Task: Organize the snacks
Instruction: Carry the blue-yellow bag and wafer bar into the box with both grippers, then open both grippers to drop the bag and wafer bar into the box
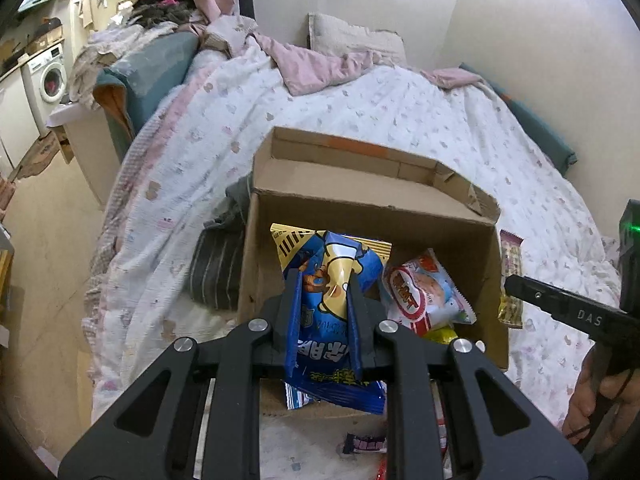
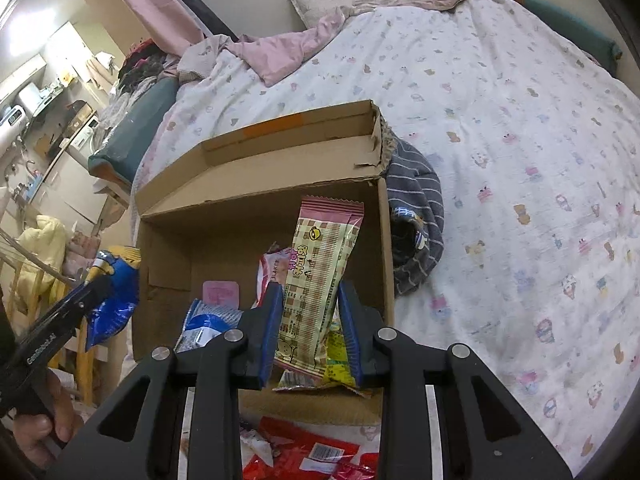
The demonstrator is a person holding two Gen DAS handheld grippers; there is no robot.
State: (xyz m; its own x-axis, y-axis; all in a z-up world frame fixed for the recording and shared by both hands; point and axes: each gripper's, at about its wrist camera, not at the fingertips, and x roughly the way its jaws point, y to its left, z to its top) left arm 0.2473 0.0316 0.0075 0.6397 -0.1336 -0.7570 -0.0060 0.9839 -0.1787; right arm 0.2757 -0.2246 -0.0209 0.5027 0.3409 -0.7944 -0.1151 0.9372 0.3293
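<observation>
My left gripper (image 1: pixel 325 280) is shut on a blue snack bag with a yellow cartoon figure (image 1: pixel 332 312), held over the near edge of an open cardboard box (image 1: pixel 360 204) on the bed. My right gripper (image 2: pixel 309 294) is shut on a long pink and cream checked snack pack (image 2: pixel 320 276), held upright above the same cardboard box (image 2: pixel 256 208). Inside the box lie a white and red snack packet (image 1: pixel 424 292), a blue and white packet (image 2: pixel 208 320) and a pink-topped item (image 2: pixel 221 292). The blue bag (image 2: pixel 114 292) also shows at the left of the right wrist view.
The box rests on a white patterned quilt (image 2: pixel 520 160) beside a grey striped cloth (image 2: pixel 416 216). Red snack wrappers (image 2: pixel 304 452) lie on the bed in front of the box. A pillow (image 1: pixel 356 36) and a pink blanket sit at the far end. A hand (image 1: pixel 600 400) holds the right tool.
</observation>
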